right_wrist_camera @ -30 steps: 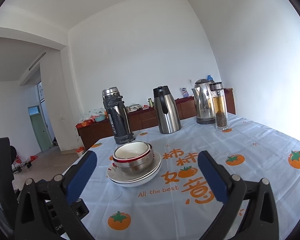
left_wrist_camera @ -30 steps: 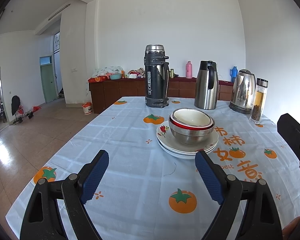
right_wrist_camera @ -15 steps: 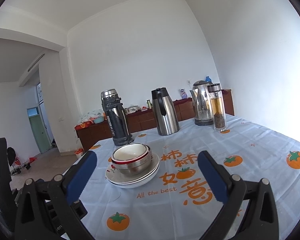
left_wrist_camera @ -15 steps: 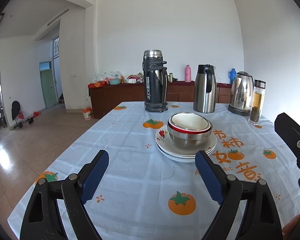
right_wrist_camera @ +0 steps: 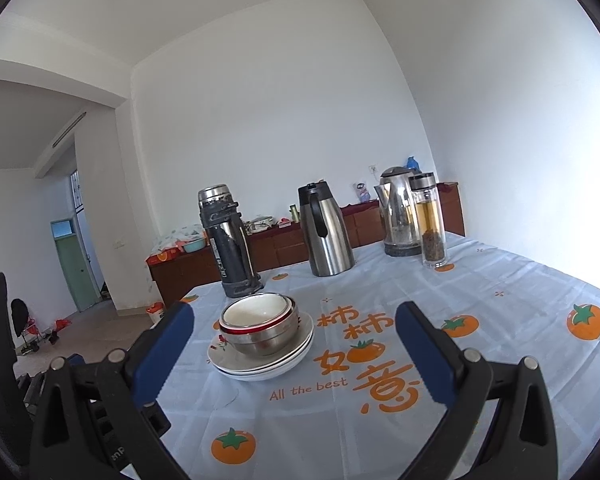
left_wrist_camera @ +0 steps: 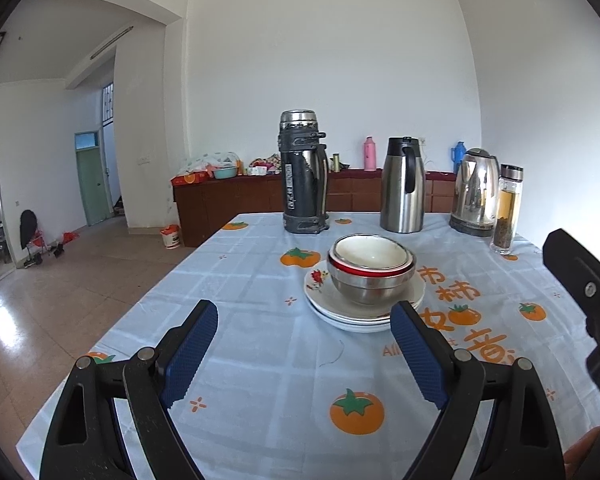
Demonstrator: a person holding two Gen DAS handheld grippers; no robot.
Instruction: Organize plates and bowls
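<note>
Nested bowls (left_wrist_camera: 370, 274), a white one inside a red-rimmed steel one, sit on a stack of white plates (left_wrist_camera: 332, 306) with a red flower print, mid-table. The same bowls (right_wrist_camera: 260, 324) and plates (right_wrist_camera: 288, 358) show in the right wrist view. My left gripper (left_wrist_camera: 304, 354) is open and empty, above the cloth short of the stack. My right gripper (right_wrist_camera: 294, 354) is open and empty, also short of the stack, which sits toward its left finger.
A black flask (left_wrist_camera: 303, 172), a steel jug (left_wrist_camera: 402, 186), a kettle (left_wrist_camera: 474, 192) and a glass tea bottle (left_wrist_camera: 508, 208) stand along the table's far side. The tomato-print tablecloth (left_wrist_camera: 260, 380) covers the table. Its left edge drops to the floor.
Both grippers have tilted and pulled back slightly, so the stack sits lower in both views. Both stay open. The dishes have not moved.
</note>
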